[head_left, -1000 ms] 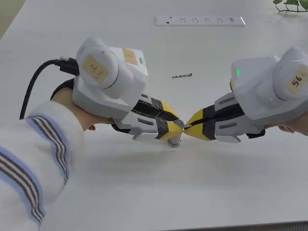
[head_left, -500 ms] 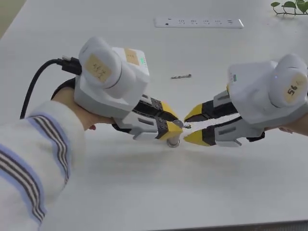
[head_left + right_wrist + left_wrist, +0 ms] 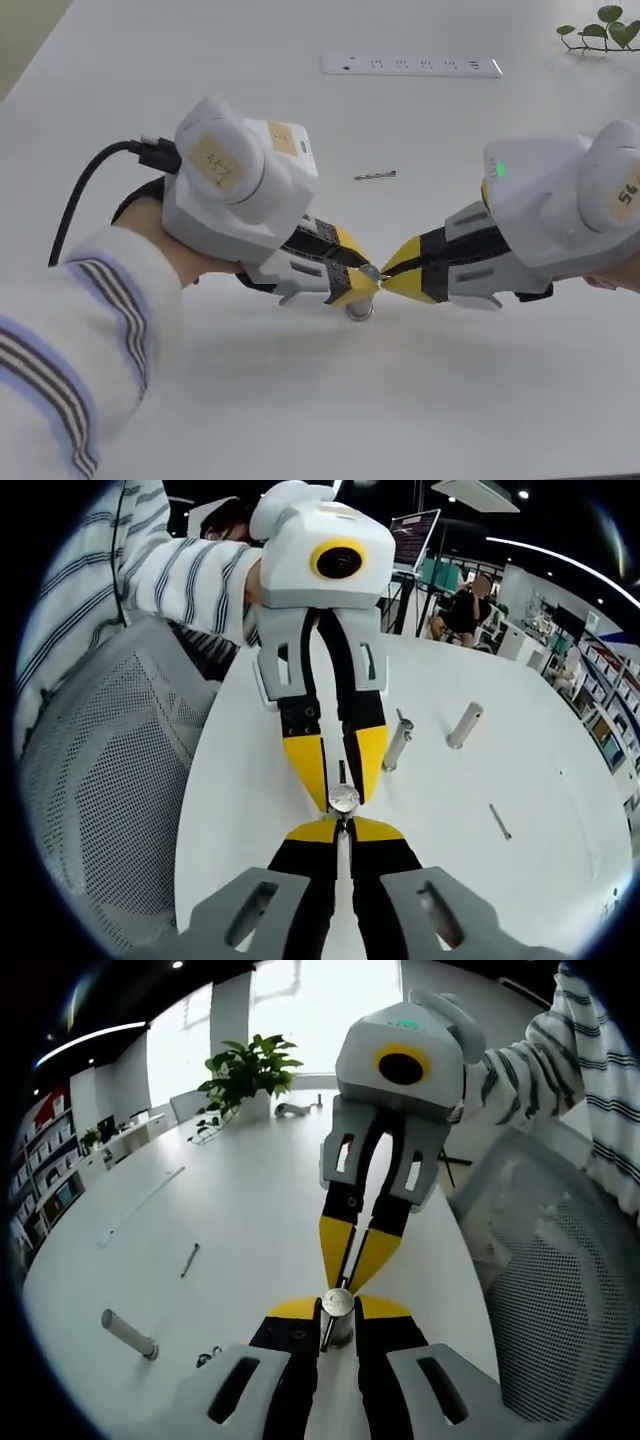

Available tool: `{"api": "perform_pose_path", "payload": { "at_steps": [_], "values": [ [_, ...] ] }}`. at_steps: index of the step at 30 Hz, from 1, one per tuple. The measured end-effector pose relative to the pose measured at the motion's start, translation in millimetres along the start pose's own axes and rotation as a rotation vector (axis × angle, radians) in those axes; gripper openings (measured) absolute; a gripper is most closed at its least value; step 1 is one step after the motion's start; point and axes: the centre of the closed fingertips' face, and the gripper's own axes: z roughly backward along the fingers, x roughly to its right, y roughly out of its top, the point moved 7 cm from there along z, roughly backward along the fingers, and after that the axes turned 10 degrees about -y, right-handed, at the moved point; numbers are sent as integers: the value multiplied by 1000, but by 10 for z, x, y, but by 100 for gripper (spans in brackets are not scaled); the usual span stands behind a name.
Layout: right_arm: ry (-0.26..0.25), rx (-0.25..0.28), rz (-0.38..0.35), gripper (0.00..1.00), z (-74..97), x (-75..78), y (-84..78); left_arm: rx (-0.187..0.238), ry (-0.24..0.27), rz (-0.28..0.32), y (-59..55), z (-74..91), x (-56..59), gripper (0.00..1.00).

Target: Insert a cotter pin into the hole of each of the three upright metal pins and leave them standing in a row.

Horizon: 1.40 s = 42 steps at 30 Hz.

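One metal pin (image 3: pixel 359 310) sits clamped in the left tool (image 3: pixel 365 283); right tool (image 3: pixel 395 278) pinched shut, contents hidden.

My left tool (image 3: pixel 337 1314) clamps an upright silver metal pin with a round head (image 3: pixel 337 1303) between its yellow jaws. Straight ahead, the right tool (image 3: pixel 348 1278) points back at me with its yellow tips pressed together at the pin's head. A thin grey rod (image 3: pixel 190 1259) lies on the white surface (image 3: pixel 250 1200), off to my tool's left.

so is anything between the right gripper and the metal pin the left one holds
Nothing visible does. The right gripper, shut, touches the head of the metal pin, which the left gripper clamps upright on the table. Whether a cotter pin sits between its tips is too small to tell.
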Motion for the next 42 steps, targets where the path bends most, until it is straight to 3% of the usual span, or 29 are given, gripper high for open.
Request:
{"api": "perform_pose_path", "payload": {
  "at_steps": [10,14,16,19,24,29,32,34,36,38,42],
  "values": [
    [-20,3,15,0,8,6,-2,-18,2,45,15,3,1,10],
    [-36,6,10,13,14,-6,-22,-24,4,20,20,23,14,10],
    [-48,7,-7,14,14,-8,-35,-18,0,20,21,53,42,13],
    [-65,27,-46,16,9,-16,-46,-8,2,0,13,99,90,25],
    [-76,76,-124,20,-20,-72,-48,49,1,47,-24,213,180,41],
    [-76,123,-210,21,-84,-120,-81,147,24,119,-82,320,267,54],
    [-74,134,-254,23,-143,-140,-127,217,85,177,-138,389,274,71],
    [-74,138,-271,23,-172,-147,-147,226,98,191,-179,426,291,79],
    [-70,145,-287,23,-207,-163,-163,230,120,208,-228,468,309,81],
    [-63,149,-301,23,-239,-180,-176,228,168,218,-292,504,295,86],
    [-48,128,-320,26,-319,-212,-229,223,183,237,-380,526,320,95]
  ]
}}
